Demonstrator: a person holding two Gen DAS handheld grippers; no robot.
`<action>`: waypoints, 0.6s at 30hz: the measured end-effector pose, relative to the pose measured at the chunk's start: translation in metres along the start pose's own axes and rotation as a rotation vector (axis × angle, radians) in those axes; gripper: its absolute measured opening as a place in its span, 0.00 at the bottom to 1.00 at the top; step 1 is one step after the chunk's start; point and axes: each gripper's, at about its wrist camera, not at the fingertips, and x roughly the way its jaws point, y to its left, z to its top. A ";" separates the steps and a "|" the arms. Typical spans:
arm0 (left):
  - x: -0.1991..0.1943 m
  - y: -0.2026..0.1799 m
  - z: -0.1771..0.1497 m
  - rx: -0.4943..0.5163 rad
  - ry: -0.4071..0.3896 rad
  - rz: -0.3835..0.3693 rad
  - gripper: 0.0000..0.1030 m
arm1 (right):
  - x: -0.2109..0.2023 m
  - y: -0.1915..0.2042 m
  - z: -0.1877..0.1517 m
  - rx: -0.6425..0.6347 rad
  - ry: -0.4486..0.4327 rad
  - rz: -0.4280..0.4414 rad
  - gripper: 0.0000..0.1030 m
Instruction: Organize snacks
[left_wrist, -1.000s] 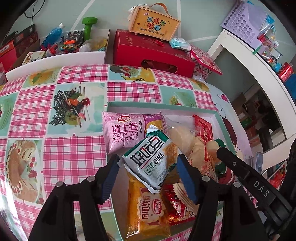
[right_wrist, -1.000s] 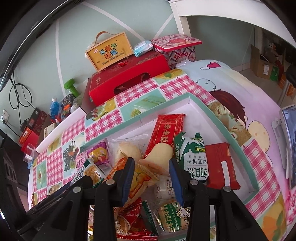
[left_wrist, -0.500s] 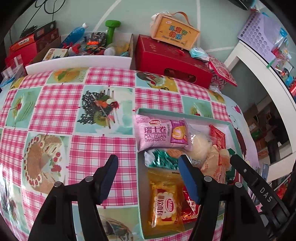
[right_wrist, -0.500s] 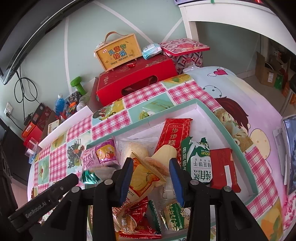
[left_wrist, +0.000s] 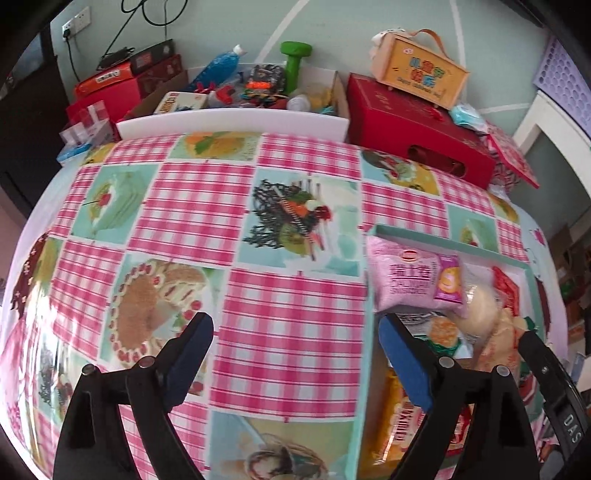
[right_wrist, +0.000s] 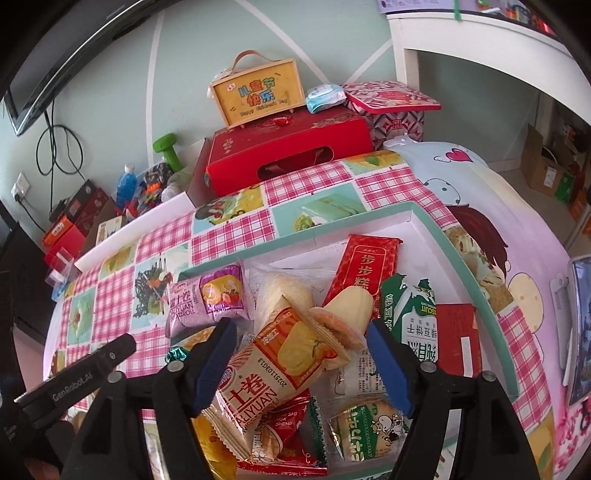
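Crinkly foil and plastic snack packets lay heaped in a shallow white tray (right_wrist: 424, 221) with a teal rim: a pink Swiss-roll pack (right_wrist: 207, 299), an orange roll pack (right_wrist: 273, 369), a long red bar (right_wrist: 369, 266) and a green biscuit pack (right_wrist: 413, 317). The right gripper (right_wrist: 299, 365) hung spread wide above the heap, gripping nothing. The left gripper (left_wrist: 295, 362), also spread and empty, straddled the tray's left wall over the glossy pink-checked tablecloth (left_wrist: 199, 206). Behind the table sat a red gift box (right_wrist: 288, 155).
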 end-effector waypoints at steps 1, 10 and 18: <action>0.000 0.002 0.000 0.000 -0.001 0.015 0.89 | 0.000 0.000 0.000 -0.005 -0.001 0.000 0.80; 0.005 0.007 -0.002 0.023 0.008 0.107 0.89 | 0.002 0.008 -0.002 -0.039 -0.010 -0.016 1.00; 0.002 0.004 -0.003 0.035 0.001 0.085 1.00 | -0.001 0.011 -0.002 -0.058 -0.033 -0.021 1.00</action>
